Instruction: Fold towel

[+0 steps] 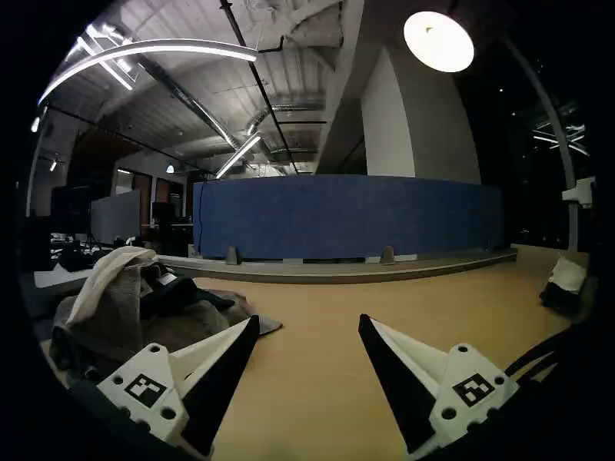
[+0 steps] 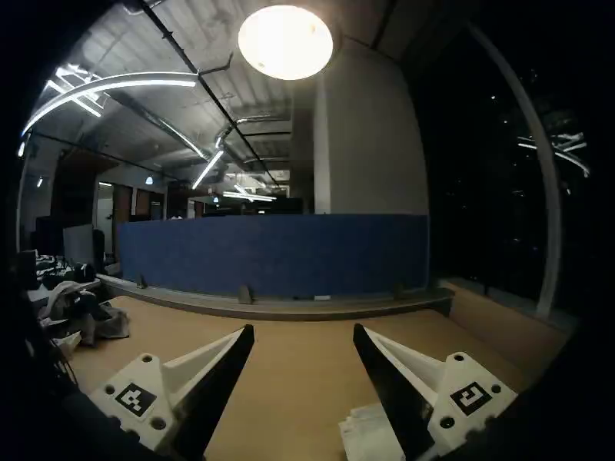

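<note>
Plenty of bare wooden table (image 1: 323, 384) ahead of the left gripper (image 1: 307, 318), spread wide with nothing between its fingers. Far edge closed off by a long blue divider (image 1: 346, 215). Just left of that gripper, a crumpled pile of towels (image 1: 115, 307), grey and cream, layers too tangled to tell apart. Same wide spread on the right gripper (image 2: 301, 326), gripping nothing. Black-and-white square markers (image 1: 146, 388) on the fingers, patterns rather than words. Low by the right gripper's right finger, a pale folded cloth (image 2: 369, 430), cut off at the bottom. Dim bundle (image 1: 567, 280) at the table's right end, hard to make out.
</note>
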